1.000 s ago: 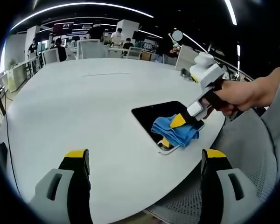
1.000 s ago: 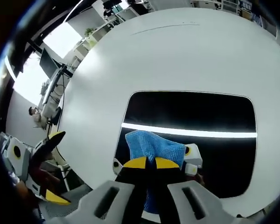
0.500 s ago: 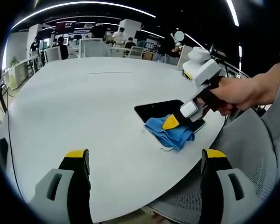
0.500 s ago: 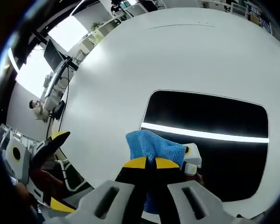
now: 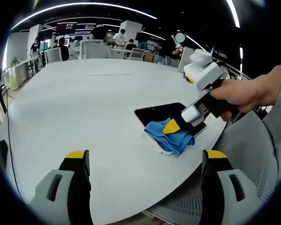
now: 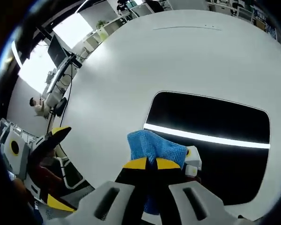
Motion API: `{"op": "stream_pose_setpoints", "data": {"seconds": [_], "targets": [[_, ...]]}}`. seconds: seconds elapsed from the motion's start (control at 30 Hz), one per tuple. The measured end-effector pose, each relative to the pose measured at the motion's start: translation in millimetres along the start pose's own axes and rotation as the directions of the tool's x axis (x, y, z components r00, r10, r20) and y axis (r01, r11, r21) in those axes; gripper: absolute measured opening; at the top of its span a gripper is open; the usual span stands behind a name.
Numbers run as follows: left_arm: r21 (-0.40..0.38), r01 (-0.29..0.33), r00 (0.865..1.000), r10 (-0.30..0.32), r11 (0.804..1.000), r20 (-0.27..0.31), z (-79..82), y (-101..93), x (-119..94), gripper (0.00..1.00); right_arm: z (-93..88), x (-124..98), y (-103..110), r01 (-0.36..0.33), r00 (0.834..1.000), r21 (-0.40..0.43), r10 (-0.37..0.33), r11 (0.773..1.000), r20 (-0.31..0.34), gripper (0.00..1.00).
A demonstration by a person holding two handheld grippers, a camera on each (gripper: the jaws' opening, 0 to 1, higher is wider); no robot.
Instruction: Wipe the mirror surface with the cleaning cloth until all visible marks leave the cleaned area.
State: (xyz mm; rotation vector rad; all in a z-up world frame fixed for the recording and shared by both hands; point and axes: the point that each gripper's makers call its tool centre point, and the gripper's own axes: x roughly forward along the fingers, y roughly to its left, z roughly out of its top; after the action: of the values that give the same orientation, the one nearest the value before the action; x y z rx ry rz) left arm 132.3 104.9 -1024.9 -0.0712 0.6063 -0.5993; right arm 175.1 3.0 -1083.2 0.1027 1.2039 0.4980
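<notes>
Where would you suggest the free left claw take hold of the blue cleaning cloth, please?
Take the loose bunched edge of the cleaning cloth that spills off the mirror corner onto the table. Come in low from the left claw's own side; the right claw already pinches the far part.

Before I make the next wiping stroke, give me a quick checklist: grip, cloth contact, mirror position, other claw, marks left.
1. Right claw shut on the blue cloth: ok.
2. Cloth lying on the mirror: ok; it sits at the mirror's near corner and hangs partly over onto the white table.
3. Mirror fully on the table: ok, though in the left gripper view it lies close to the table's edge.
4. Left claw out of the stroke path: ok; it is open, holds nothing and hangs back from the mirror.
5. Marks on the mirror: cannot tell; the glass reflects a dark ceiling and a bright light strip, and no smudges are clear.
</notes>
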Motion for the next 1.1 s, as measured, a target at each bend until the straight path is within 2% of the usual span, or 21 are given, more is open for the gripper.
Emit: {"op": "stream_pose_setpoints", "data": {"seconds": [0.17,0.4,0.73,1.1], "targets": [[-0.001,-0.003,1.000,0.003,1.000,-0.002,-1.4,-0.3,-2,0.99,-1.7,-2,-1,0.005,1.000,0.037,-0.005,0.999,0.002,0.00],[-0.001,-0.009,1.000,0.009,1.000,-0.007,-4.3,0.3,-6,0.99,1.0,-2,-3,0.021,1.000,0.030,-0.021,0.999,0.003,0.00],[0.005,-0.021,1.000,0.021,1.000,-0.001,-5.5,-0.5,-9,0.99,10.8,1,-8,0.033,0.999,0.024,-0.034,0.999,0.017,0.00],[-0.009,-0.024,1.000,0.024,1.000,-0.004,-5.6,1.0,-6,0.99,31.2,8,-15,0.024,0.999,0.030,-0.025,0.999,0.032,0.00]]}}
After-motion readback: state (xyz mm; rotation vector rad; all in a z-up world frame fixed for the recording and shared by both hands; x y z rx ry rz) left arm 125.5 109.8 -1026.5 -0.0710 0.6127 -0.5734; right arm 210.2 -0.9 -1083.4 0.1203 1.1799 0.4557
